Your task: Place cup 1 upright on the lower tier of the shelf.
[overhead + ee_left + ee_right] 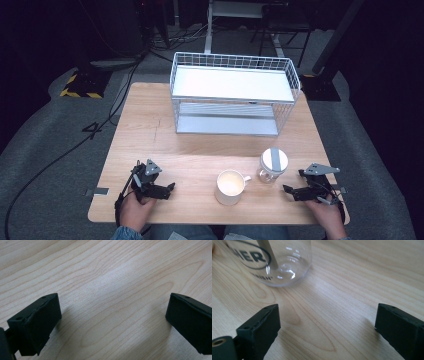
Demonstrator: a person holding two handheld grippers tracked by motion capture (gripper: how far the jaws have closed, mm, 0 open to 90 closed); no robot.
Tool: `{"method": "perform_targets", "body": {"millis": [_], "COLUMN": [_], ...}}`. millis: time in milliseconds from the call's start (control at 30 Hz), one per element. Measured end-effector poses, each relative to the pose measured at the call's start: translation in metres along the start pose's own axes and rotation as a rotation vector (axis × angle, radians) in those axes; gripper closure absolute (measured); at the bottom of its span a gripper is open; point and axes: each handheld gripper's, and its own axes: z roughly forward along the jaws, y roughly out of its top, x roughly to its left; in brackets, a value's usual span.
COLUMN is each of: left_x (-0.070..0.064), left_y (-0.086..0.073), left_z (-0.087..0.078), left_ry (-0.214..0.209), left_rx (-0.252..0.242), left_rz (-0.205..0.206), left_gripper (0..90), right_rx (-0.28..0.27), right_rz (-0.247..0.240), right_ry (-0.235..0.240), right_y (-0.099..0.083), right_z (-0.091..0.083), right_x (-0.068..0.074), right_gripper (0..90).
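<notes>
A white mug (pixel 230 187) with its handle to the right stands near the table's front edge. Just right of it is a clear glass jar (pixel 273 165) with a white lid; its printed lower part (pixel 287 265) appears at the top left of the right gripper view. My left gripper (pixel 166 190) rests low over the wood left of the mug, open, with bare table between its jaws (pixel 113 322). My right gripper (pixel 290 191) sits right of the jar, open and holding nothing (pixel 327 325), with the jar a short way ahead of its left jaw.
A white wire two-level rack (pixel 234 95) stands at the back of the wooden table (pixel 150 130). Bare wood lies between the rack and the mug. Cables and stands are on the grey floor beyond the table.
</notes>
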Motion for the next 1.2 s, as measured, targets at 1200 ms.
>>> {"method": "perform_targets", "body": {"millis": [1200], "left_x": [0.000], "left_y": [0.000], "left_z": [0.000], "left_ry": [0.003], "left_rx": [0.001], "left_rz": [0.008], "left_gripper": [0.6], "right_rx": [-0.198], "right_rz": [-0.064], "right_ry": [0.117], "right_y": [0.052], "right_z": [0.024], "right_x": [0.038], "right_gripper": [0.0]}}
